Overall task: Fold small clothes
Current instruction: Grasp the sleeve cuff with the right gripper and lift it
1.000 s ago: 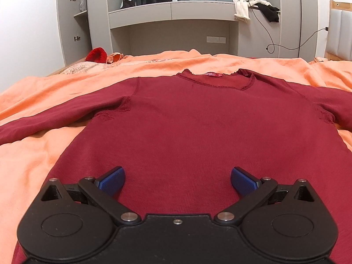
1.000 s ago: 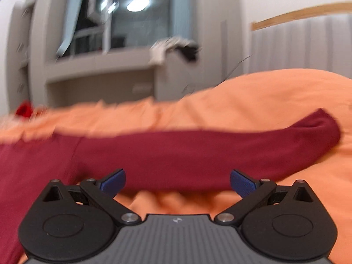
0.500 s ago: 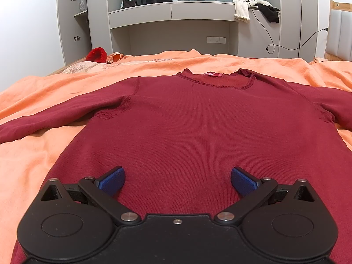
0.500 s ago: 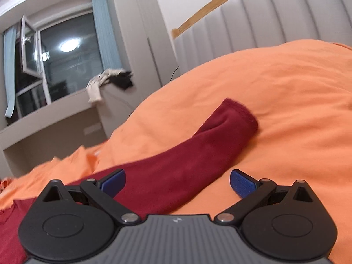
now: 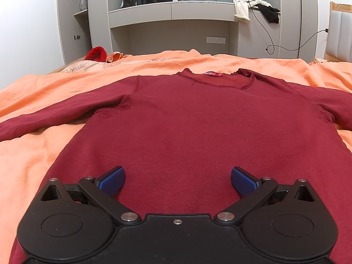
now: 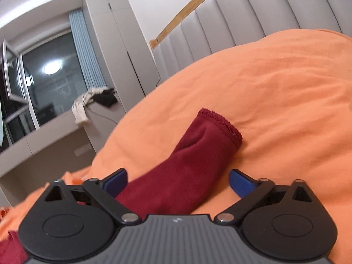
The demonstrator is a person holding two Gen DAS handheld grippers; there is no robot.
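Note:
A dark red long-sleeved top (image 5: 198, 127) lies flat on the orange bedspread (image 5: 44, 149), neckline away from me, both sleeves spread out. My left gripper (image 5: 177, 181) is open and empty, low over the top's lower part. My right gripper (image 6: 177, 181) is open and empty over the top's right sleeve (image 6: 198, 158), whose cuff (image 6: 222, 124) lies just ahead between the blue fingers.
Grey shelving and a desk ledge (image 5: 171, 13) stand beyond the bed, with clothes (image 5: 242, 8) and a cable draped on them. A red item (image 5: 96, 53) lies at the bed's far left. A padded headboard (image 6: 242, 19) rises to the right.
My right gripper has swung right along the sleeve and now points at the cuff, closer to it. The left gripper and the top have not moved.

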